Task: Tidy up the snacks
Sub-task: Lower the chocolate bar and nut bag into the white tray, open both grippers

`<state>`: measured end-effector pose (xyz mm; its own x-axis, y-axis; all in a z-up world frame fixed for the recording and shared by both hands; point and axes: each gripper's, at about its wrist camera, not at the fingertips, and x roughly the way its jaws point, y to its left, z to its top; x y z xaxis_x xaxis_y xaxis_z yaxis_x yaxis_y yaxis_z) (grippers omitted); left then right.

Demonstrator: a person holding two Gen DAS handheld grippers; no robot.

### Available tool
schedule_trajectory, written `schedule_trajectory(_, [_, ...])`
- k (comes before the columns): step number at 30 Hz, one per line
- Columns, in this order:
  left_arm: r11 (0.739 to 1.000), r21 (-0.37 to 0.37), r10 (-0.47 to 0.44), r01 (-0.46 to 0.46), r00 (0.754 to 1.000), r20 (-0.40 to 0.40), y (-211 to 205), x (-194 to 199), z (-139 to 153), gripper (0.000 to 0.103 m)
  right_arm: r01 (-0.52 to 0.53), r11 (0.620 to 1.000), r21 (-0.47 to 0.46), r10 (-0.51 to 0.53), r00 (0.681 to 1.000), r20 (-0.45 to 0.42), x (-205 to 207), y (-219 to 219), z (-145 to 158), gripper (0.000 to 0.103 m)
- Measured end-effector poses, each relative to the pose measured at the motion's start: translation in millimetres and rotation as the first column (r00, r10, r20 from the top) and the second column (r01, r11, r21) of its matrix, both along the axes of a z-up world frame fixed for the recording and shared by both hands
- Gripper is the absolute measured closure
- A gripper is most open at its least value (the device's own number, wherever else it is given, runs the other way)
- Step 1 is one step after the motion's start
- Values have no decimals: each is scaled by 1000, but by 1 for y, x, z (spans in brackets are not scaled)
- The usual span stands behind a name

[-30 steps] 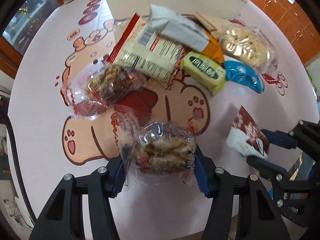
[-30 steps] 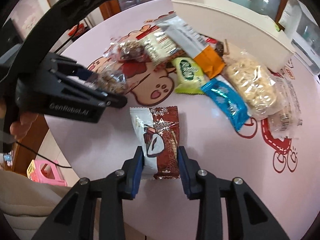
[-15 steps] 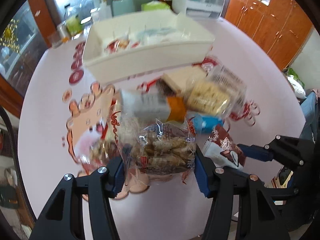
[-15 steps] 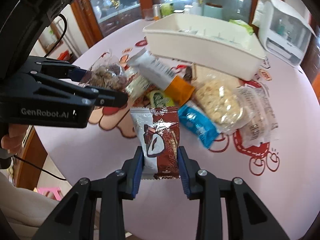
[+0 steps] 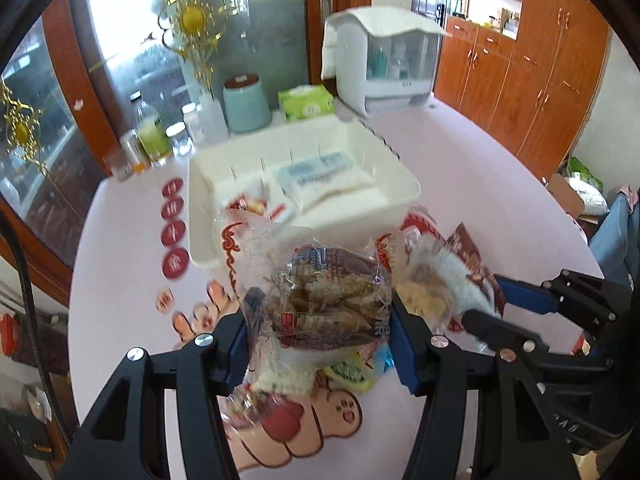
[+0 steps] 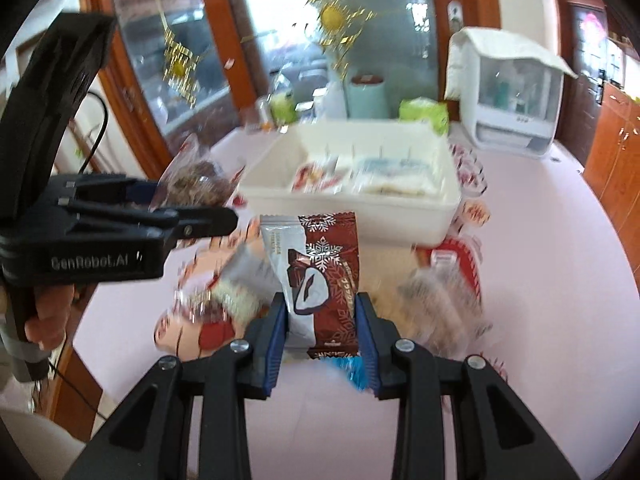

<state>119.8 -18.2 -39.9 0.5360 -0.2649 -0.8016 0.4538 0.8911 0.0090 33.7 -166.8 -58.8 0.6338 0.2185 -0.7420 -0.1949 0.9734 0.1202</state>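
Observation:
My left gripper (image 5: 320,328) is shut on a clear bag of brown cookies (image 5: 320,292) and holds it in the air in front of the white bin (image 5: 400,196). My right gripper (image 6: 322,320) is shut on a dark red and white snowflake packet (image 6: 320,276), also lifted, facing the white bin (image 6: 352,220). The bin holds several packets. The left gripper (image 6: 192,220) with its cookie bag (image 6: 196,184) shows at the left of the right wrist view. The right gripper (image 5: 492,304) shows at the right of the left wrist view.
Loose snacks lie blurred on the pink table (image 5: 480,160) below both grippers, among them a green packet (image 5: 348,372). Behind the bin stand a teal canister (image 5: 244,104), a green tissue box (image 5: 306,102), jars (image 5: 152,140) and a white covered rack (image 5: 384,60).
Both grippers have risen from the table with their packets and tilted up toward the bin. The bin's inside now shows, and the snack pile has dropped low in both views.

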Motion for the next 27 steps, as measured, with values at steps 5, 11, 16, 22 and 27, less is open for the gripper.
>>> schedule_trajectory(5, [1000,-11,16,-15,998,62,1,21,26,46,50,998,40,-53,997,61,22,-8,28,69])
schedule_trajectory(11, [999,-26,39,-36,991,127,5,43,54,45,96,993,68,-102,990,102,49,-14,52,69])
schedule_trajectory(16, [998,-32,52,-48,987,154,5,61,66,45,107,991,85,-118,984,134,69,-19,67,69])
schedule_trajectory(22, [998,-38,54,-48,982,180,1,78,76,45,116,990,76,-127,978,166,90,-21,84,69])
schedule_trajectory(27, [998,-27,56,-52,980,192,0,86,76,45,123,989,76,-134,977,163,113,-23,91,69])
